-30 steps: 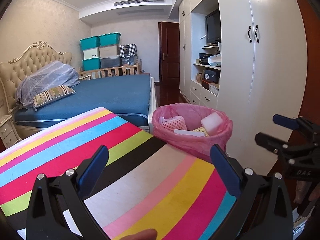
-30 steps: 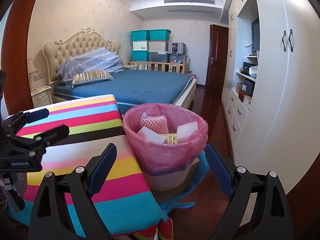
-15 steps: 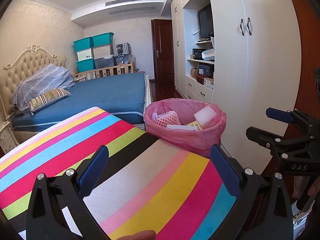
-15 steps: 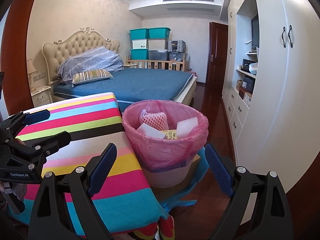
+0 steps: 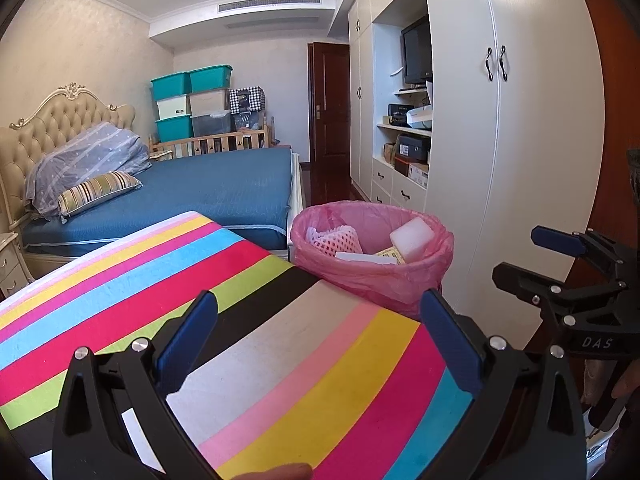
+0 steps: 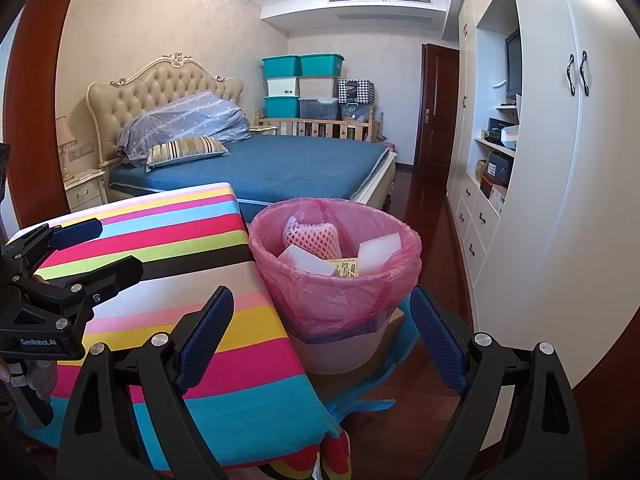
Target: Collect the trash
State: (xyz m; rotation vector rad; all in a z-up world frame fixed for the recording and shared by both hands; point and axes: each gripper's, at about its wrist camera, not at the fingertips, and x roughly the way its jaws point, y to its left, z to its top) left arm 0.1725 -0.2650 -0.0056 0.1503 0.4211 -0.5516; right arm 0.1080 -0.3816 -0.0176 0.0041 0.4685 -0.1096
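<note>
A white bin with a pink liner stands on the floor beside the striped table; it also shows in the left wrist view. Inside lie a pink foam net, white foam blocks and a yellow paper. My left gripper is open and empty above the striped tablecloth. My right gripper is open and empty, in front of the bin at its near side. Each gripper shows in the other's view, the right and the left.
A bed with a blue cover lies behind the table. White wardrobes with shelves and drawers line the right wall. Storage boxes are stacked at the back. A blue cloth lies under the bin on the dark wood floor.
The left wrist view has swung slightly, so the bin sits more to the right. The right gripper has drawn a little closer to the bin. Both grippers stayed open.
</note>
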